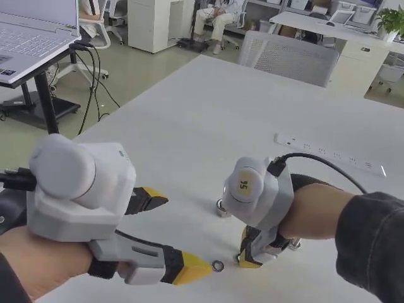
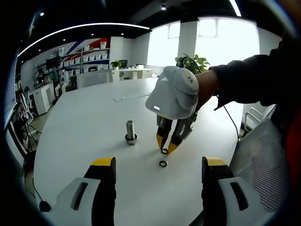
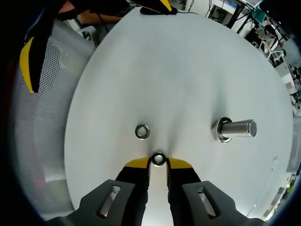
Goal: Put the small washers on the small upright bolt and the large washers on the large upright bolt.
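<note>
Right tongs (image 3: pixel 158 164) pinch a washer (image 3: pixel 158 158) on the worktop (image 3: pixel 188 70), lower centre; left tongs (image 1: pixel 187 234) gape (idle). Next, probably: lift it onto the upright bolt (image 3: pixel 237 128).

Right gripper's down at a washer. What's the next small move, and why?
Probably squeeze the right gripper shut and lift: its yellow tips flank the small silver metal washer lying on the white table, though a firm grip isn't clear. The upright threaded steel bolt stands apart.
</note>
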The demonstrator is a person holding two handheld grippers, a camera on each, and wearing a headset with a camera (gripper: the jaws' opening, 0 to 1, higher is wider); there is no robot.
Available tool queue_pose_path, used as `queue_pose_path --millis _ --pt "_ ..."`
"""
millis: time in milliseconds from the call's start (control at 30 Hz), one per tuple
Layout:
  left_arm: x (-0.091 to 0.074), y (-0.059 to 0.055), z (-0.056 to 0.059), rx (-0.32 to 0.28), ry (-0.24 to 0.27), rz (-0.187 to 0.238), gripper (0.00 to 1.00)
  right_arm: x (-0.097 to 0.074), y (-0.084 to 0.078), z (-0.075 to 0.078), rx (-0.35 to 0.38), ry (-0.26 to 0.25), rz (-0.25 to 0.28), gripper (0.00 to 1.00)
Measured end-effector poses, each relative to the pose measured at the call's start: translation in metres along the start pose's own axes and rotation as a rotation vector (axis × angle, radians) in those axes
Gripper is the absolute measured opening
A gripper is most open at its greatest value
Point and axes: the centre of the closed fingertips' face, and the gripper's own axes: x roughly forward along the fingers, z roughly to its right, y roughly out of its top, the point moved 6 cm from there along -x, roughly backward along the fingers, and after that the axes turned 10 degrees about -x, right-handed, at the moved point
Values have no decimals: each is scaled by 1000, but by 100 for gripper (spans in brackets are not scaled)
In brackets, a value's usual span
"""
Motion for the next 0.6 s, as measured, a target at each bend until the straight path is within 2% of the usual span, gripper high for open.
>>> queue_pose_path --millis 600 --pt "1 3 -1 -1 5 -1 74 -1 -1 2 -9 2 0 14"
